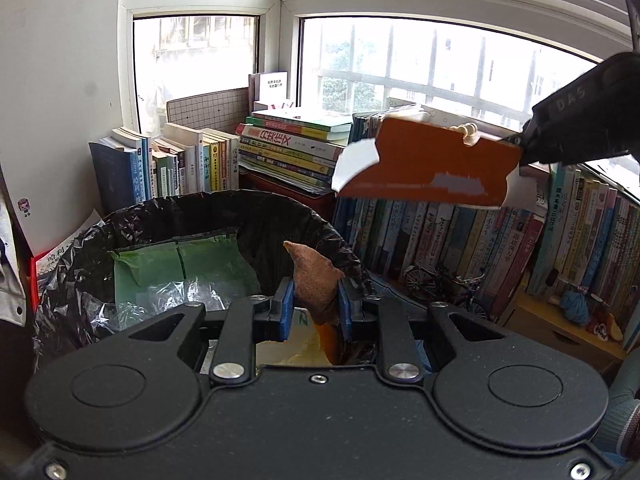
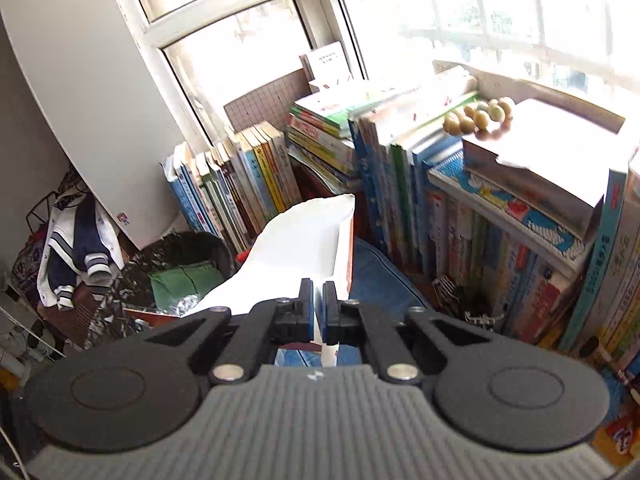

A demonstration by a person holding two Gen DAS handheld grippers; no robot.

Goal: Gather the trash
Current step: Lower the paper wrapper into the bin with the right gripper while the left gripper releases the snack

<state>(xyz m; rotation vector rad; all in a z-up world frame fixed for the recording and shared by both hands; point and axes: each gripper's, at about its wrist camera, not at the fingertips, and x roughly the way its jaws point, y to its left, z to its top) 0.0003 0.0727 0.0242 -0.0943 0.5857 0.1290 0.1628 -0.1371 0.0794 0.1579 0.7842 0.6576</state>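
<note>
A bin lined with a black bag (image 1: 208, 208) stands below the left gripper (image 1: 316, 286), with a green bag (image 1: 180, 268) and clear plastic inside it. The left gripper is shut on a brown peel-like scrap (image 1: 310, 268), held just above the bin's near rim. Up at the right, the right gripper (image 1: 520, 148) carries a flattened orange-and-white carton (image 1: 432, 164) in the air, to the right of the bin. In the right wrist view the right gripper (image 2: 318, 304) is shut on the carton's (image 2: 304, 236) white side, and the bin (image 2: 176, 256) lies lower left.
Upright books (image 1: 520, 240) and a stack of books (image 1: 292, 140) line the window wall behind the bin. A small model bicycle (image 1: 436, 280) stands by the books. A string of beads (image 2: 480, 116) rests on a book pile. A jacket (image 2: 76, 240) hangs at the left.
</note>
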